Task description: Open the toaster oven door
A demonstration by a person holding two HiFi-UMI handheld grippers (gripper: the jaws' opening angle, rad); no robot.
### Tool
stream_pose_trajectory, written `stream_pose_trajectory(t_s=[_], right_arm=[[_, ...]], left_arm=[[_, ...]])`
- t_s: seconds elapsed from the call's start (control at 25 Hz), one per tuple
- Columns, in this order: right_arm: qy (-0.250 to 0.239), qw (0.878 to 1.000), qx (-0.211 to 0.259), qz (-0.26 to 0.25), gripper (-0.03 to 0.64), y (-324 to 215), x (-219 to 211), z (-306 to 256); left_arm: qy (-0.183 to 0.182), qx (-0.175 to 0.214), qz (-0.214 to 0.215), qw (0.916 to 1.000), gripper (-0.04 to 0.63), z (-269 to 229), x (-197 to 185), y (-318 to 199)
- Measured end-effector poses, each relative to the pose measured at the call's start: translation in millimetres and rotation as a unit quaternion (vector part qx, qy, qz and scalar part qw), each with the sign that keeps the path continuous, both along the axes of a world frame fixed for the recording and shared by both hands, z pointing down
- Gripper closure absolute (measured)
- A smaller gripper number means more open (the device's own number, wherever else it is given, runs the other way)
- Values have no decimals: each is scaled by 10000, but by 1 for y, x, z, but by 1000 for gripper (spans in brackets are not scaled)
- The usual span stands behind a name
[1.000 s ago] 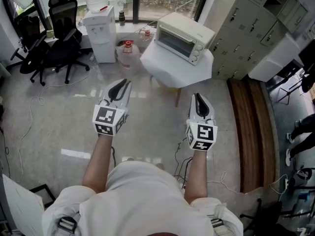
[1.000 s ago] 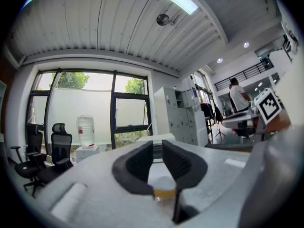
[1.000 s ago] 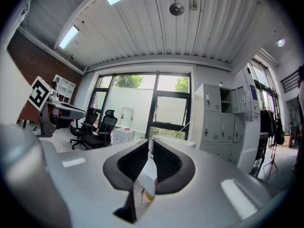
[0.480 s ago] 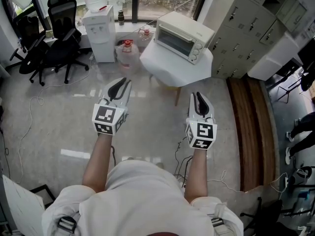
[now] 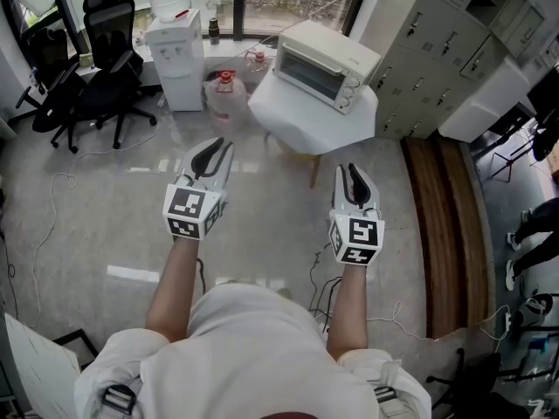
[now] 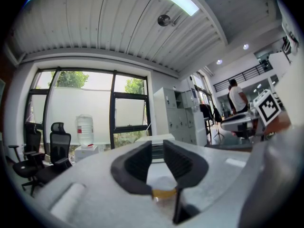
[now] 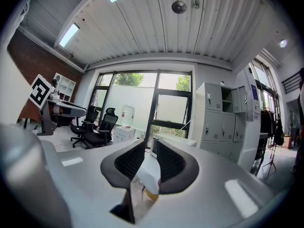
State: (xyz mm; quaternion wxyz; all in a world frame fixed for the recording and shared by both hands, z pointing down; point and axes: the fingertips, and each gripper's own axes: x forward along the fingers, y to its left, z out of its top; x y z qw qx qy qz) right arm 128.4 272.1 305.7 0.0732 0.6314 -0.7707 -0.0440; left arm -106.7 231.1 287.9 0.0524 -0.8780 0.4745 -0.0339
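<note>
The cream toaster oven [image 5: 325, 64] stands on a white-draped table [image 5: 301, 120] at the far side of the room, with its glass door shut. Both grippers hang level over the floor, well short of the table. My left gripper [image 5: 212, 151] is open by a narrow gap and holds nothing; in the left gripper view the toaster oven [image 6: 153, 138] shows beyond the left gripper [image 6: 157, 148]. My right gripper [image 5: 356, 179] is open; its jaws have just been opening, with nothing between them. In the right gripper view the toaster oven [image 7: 176, 139] lies far ahead of the right gripper [image 7: 150, 148].
A water dispenser [image 5: 177, 55] and water jugs [image 5: 225, 90] stand left of the table. Office chairs [image 5: 96, 77] fill the far left. Grey lockers [image 5: 437, 51] line the right, beside a wooden floor strip [image 5: 445, 234]. Cables [image 5: 319, 278] trail over the floor near my feet.
</note>
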Motion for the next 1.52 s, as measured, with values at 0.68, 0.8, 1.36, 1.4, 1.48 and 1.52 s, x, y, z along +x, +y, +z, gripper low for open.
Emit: stream_pose_trajectory(t_s=[0.68, 0.8, 1.36, 1.4, 1.48, 1.52], right_arm=[[-2, 9999, -84, 101, 554, -18, -50, 5], [-4, 9999, -88, 104, 554, -21, -66, 5], [87, 9994, -259, 212, 554, -41, -101, 21], [84, 9994, -255, 216, 554, -44, -100, 23], [80, 9994, -252, 222, 554, -49, -99, 25], [80, 9994, -253, 225, 554, -53, -98, 25]], left_arm=[[149, -89, 163, 9997, 522, 9, -45, -18], [167, -94, 232, 9995, 522, 9, -55, -22], [246, -143, 394, 9988, 522, 22, -87, -46], [241, -141, 407, 9988, 522, 23, -86, -48], [223, -142, 425, 9987, 522, 25, -84, -54], [214, -143, 431, 9987, 522, 26, -83, -58]])
